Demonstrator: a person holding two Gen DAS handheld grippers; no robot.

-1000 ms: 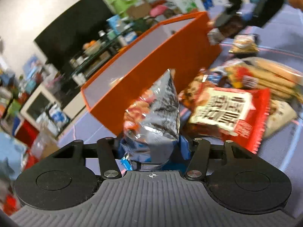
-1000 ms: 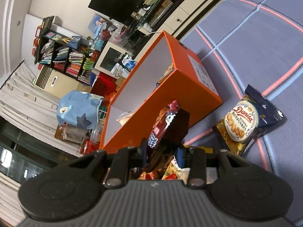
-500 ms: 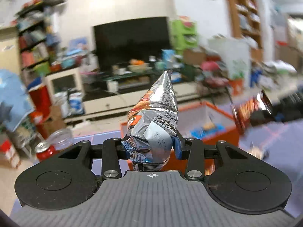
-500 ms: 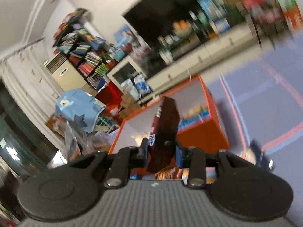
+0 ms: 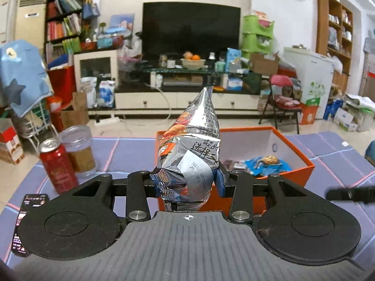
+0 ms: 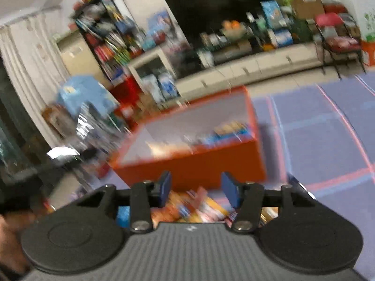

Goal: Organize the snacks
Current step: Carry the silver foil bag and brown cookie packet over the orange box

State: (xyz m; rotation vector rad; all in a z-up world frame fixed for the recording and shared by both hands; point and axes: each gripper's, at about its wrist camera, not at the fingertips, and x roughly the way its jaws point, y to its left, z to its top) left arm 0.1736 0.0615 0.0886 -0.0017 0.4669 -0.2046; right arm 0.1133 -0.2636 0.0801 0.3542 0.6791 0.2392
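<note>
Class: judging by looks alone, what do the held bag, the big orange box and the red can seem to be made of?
Bag: shiny metallised film, creased and reflective.
Box: probably matte cardboard, with thin, straight walls.
Can: likely aluminium, with a bare silver top.

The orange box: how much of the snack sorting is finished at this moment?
Done: some packets already lie in the orange box, among them a blue packet. In hand: the left tongs are shut on a silver bag, held up in front of the box, not yet inside. The right tongs are open and empty. Left: blurred loose snacks lie outside the box, below the right tongs.
</note>
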